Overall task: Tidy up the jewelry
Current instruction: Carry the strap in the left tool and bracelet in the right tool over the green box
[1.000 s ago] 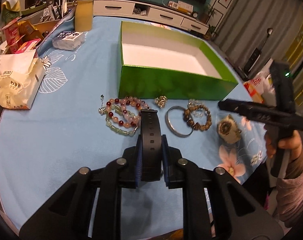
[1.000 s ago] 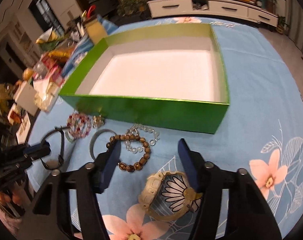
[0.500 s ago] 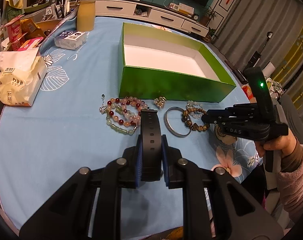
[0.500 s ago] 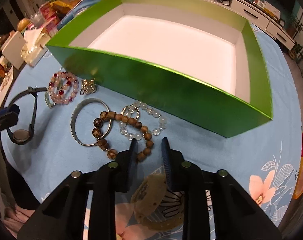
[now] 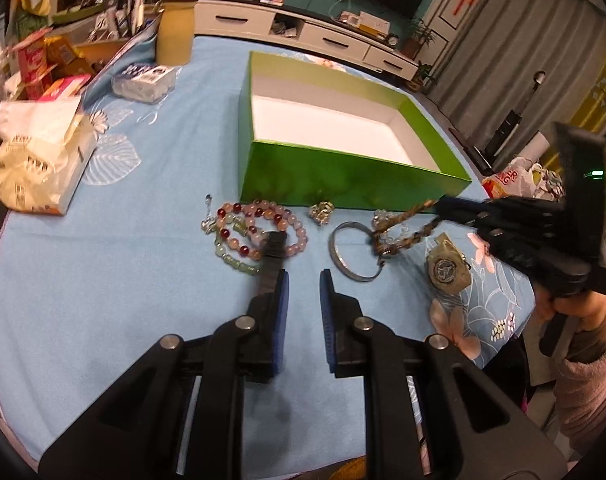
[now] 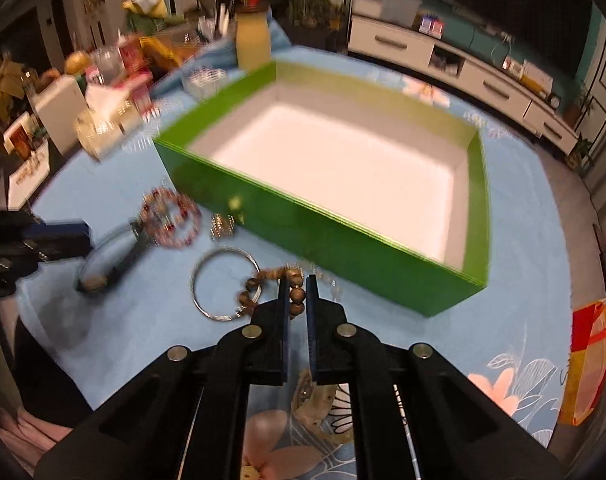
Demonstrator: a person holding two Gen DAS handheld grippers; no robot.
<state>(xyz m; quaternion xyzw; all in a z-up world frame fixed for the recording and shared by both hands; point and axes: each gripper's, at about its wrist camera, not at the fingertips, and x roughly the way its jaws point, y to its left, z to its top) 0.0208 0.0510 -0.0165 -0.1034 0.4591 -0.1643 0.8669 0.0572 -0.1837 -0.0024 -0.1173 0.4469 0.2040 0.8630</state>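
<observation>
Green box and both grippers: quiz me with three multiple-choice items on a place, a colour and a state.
1. Where does the silver bangle lie?
A. in the green box
B. on the blue cloth before the box
C. on the tissue pack

2. The floor of the green box is:
A. white
B. red
C. black

3. The right gripper is:
A. wide open
B. out of view
C. shut on the brown bead bracelet

Answers: 1 B, it rests on the cloth outside the box; 2 A, the inside shows white; 3 C, beads sit between its jaws.
</observation>
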